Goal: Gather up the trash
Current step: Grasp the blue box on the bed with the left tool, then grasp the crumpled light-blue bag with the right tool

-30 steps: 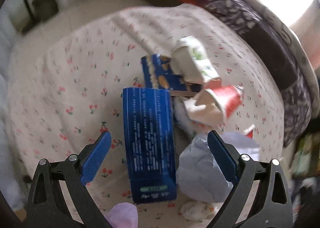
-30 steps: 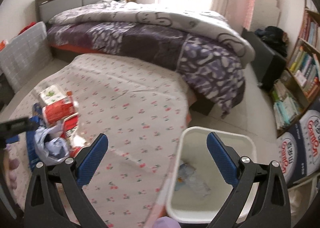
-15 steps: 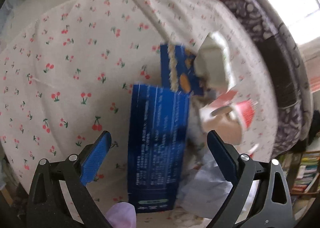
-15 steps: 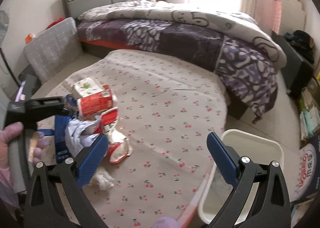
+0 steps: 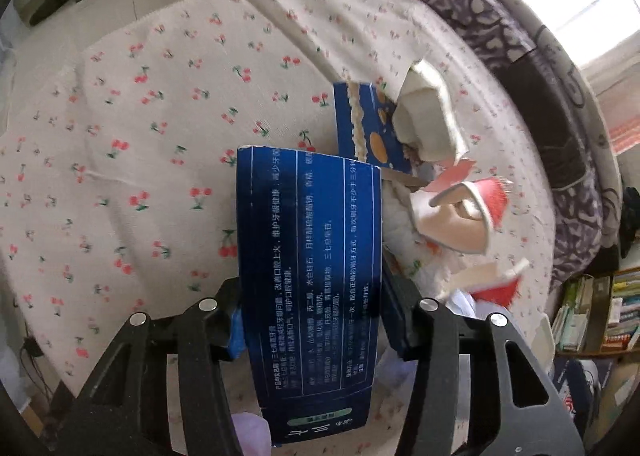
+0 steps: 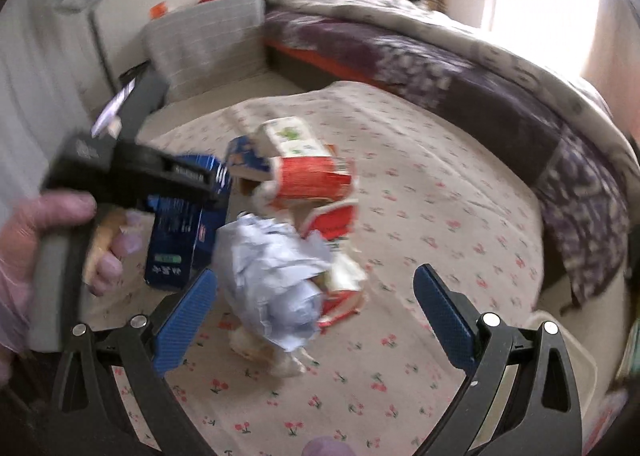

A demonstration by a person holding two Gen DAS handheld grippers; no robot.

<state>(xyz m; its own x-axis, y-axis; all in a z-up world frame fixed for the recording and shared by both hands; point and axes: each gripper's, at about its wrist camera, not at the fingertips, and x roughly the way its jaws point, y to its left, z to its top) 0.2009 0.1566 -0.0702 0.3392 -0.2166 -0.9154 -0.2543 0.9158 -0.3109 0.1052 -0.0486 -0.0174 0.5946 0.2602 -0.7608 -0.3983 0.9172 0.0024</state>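
Since a second ago my left gripper (image 5: 314,330) has just been closing and now clamps the blue toothpaste box (image 5: 310,256) lying on the cherry-print cloth (image 5: 160,116). My right gripper (image 6: 316,320) stands wide above crumpled paper (image 6: 276,276).

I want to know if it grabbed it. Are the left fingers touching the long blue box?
Touching. The left wrist view shows the left gripper just closed, both fingers pressed on the blue box sides.

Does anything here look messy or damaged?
Yes: torn red-and-white cartons and crumpled paper lie heaped on the cherry-print cloth, beside the blue box that the left tongs have just closed on.
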